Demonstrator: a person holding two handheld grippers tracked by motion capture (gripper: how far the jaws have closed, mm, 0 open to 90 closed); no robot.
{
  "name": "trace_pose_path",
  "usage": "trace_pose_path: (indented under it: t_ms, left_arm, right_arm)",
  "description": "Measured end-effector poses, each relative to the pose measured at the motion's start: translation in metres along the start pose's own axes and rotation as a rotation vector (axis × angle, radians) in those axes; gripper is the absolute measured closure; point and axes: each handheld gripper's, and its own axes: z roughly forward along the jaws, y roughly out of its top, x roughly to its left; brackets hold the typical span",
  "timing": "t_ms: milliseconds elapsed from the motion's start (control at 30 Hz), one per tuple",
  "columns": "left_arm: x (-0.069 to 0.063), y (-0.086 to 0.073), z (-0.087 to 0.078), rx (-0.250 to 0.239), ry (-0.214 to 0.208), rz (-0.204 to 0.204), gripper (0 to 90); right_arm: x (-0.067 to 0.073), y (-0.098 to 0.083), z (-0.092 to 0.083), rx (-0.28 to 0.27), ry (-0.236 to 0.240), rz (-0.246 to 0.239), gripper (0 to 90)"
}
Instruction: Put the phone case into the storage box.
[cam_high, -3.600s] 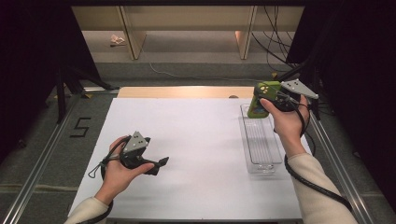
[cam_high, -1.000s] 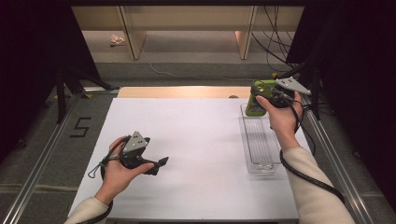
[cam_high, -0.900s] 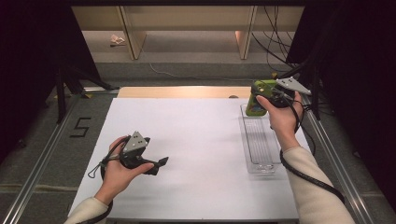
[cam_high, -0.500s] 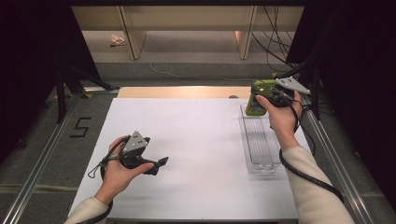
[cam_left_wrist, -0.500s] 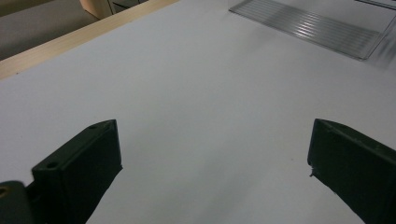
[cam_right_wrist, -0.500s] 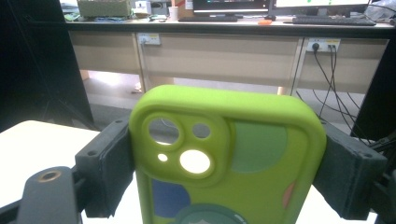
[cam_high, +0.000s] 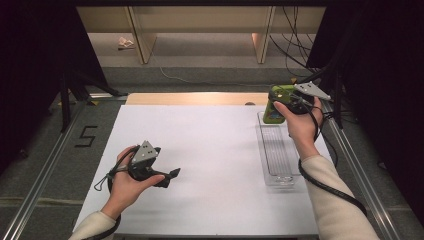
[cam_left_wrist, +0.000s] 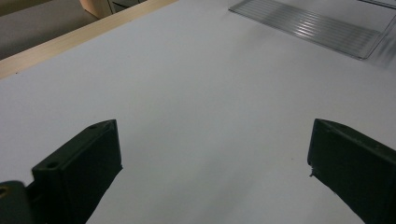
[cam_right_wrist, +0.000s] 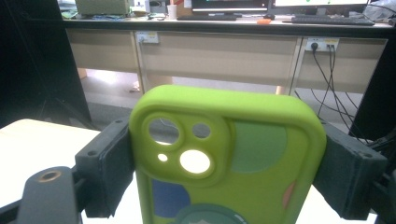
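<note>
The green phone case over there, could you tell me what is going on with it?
A person works at a white table with a gripper in each hand. The right gripper clamps the green phone case by its sides, holding it upright above the far end of a clear plastic tray. The left gripper is open with nothing between its jaws, low over the bare table.

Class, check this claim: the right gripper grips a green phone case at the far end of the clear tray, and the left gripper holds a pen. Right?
Not quite. The left gripper holds nothing: the left gripper view shows its jaws open over bare white table. The right gripper does grip the green phone case beside the clear tray.
</note>
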Motion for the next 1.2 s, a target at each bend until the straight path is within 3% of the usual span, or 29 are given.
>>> trace_pose_path:
  t_ms: [1200]
  left_arm:
    - [0.001,-0.001,0.001,0.003,-0.002,-0.004,2.3]
  right_arm:
    - [-0.004,-0.004,0.014,0.017,-0.011,0.002,17.2]
